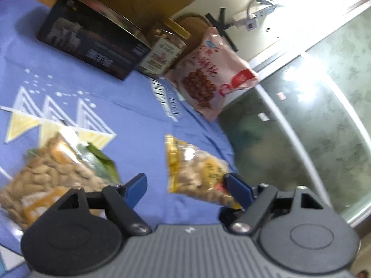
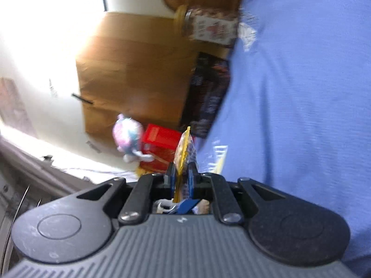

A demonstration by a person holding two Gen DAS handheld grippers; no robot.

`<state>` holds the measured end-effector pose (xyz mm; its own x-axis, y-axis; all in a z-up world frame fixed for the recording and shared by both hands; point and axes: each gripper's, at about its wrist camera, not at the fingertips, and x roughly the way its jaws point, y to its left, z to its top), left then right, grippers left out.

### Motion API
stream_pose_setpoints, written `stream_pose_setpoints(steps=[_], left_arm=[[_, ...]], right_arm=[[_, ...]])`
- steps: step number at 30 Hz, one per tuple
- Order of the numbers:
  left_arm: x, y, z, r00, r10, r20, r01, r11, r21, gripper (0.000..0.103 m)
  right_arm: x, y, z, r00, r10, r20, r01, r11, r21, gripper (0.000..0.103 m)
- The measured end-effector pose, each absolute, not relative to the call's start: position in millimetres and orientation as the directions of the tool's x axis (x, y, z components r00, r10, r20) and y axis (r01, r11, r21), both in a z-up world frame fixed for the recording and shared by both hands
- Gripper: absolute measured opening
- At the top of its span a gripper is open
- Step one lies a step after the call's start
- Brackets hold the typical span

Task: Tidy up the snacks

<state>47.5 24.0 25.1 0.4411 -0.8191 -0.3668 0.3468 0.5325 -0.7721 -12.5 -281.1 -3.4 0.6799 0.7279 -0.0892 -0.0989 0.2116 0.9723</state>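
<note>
In the left wrist view my left gripper is open and empty, low over the blue cloth. A yellow-edged bag of nuts lies just ahead, next to the right finger. A second nut bag with green print lies at the left. A black box, a gold-lidded jar and a pink snack bag stand at the back. In the right wrist view my right gripper is shut on a yellow-edged snack packet, held edge-on off the cloth.
The right wrist view is rolled sideways. It shows a wooden cabinet, a red box, a pastel plush toy, the jar and the black box. The cloth's right edge drops to a glass panel.
</note>
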Motion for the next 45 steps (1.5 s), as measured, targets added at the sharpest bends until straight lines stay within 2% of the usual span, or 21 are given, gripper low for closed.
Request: stream_pose_setpoints(steps=[1,3,5,6,10,15,22,26,30,34,40,41,42,44,45], left_arm=[[48,22,27,0.428,-0.834,-0.349,0.357,0.511,-0.782,0.060],[47,18,30,0.431,-0.835,-0.341,0.371,0.509,-0.777,0.049],[46,18,33,0.451,-0.823,-0.345,0.372,0.525,-0.765,0.034],[46,19,35,0.457,-0.819,-0.346,0.367,0.528,-0.766,0.031],[44,21,44,0.467,-0.816,-0.340,0.372,0.530,-0.762,0.031],[31,21,51,0.493,-0.800,-0.341,0.395,0.555,-0.732,0.030],[29,27,64,0.520,-0.781,-0.346,0.413,0.584,-0.698,0.029],[44,31,81,0.537,-0.751,-0.384,0.425,0.634,-0.647,0.029],[81,41,107,0.578,-0.718,-0.388,0.428,0.671,-0.605,0.029],[132,46,124,0.655,-0.641,-0.399,0.402,0.743,-0.535,0.029],[219,53,109,0.723,-0.540,-0.431,0.295,0.806,-0.514,0.029],[232,52,105,0.730,-0.518,-0.446,0.276,0.820,-0.501,0.035],[246,49,100,0.727,-0.492,-0.478,0.256,0.841,-0.476,0.040],[259,49,87,0.731,-0.423,-0.535,0.191,0.880,-0.435,0.041],[260,52,82,0.726,-0.407,-0.554,0.169,0.887,-0.431,0.042]], right_arm=[[-10,-278,2,0.667,0.740,-0.087,-0.110,0.213,0.971,0.014],[-8,-274,6,0.647,0.757,-0.092,-0.125,0.224,0.967,0.013],[-9,-275,10,0.650,0.751,-0.117,-0.129,0.261,0.957,0.013],[-9,-276,11,0.652,0.750,-0.116,-0.134,0.264,0.955,0.013],[-9,-272,15,0.654,0.751,-0.094,-0.158,0.258,0.953,0.013],[-19,-261,29,0.678,0.722,-0.137,-0.211,0.370,0.905,0.017],[-14,-250,44,0.687,0.705,-0.175,-0.257,0.461,0.849,0.017],[8,-240,59,0.678,0.699,-0.227,-0.281,0.532,0.799,0.017],[57,-227,82,0.666,0.706,-0.240,-0.324,0.564,0.759,0.018],[118,-206,101,0.681,0.677,-0.280,-0.370,0.647,0.666,0.023],[205,-165,103,0.722,0.578,-0.381,-0.379,0.791,0.481,0.026],[216,-158,101,0.739,0.542,-0.400,-0.371,0.823,0.430,0.028],[225,-151,98,0.759,0.492,-0.426,-0.353,0.861,0.367,0.036],[234,-145,91,0.798,0.388,-0.461,-0.295,0.919,0.263,0.043],[232,-150,88,0.802,0.384,-0.457,-0.293,0.921,0.259,0.042]])
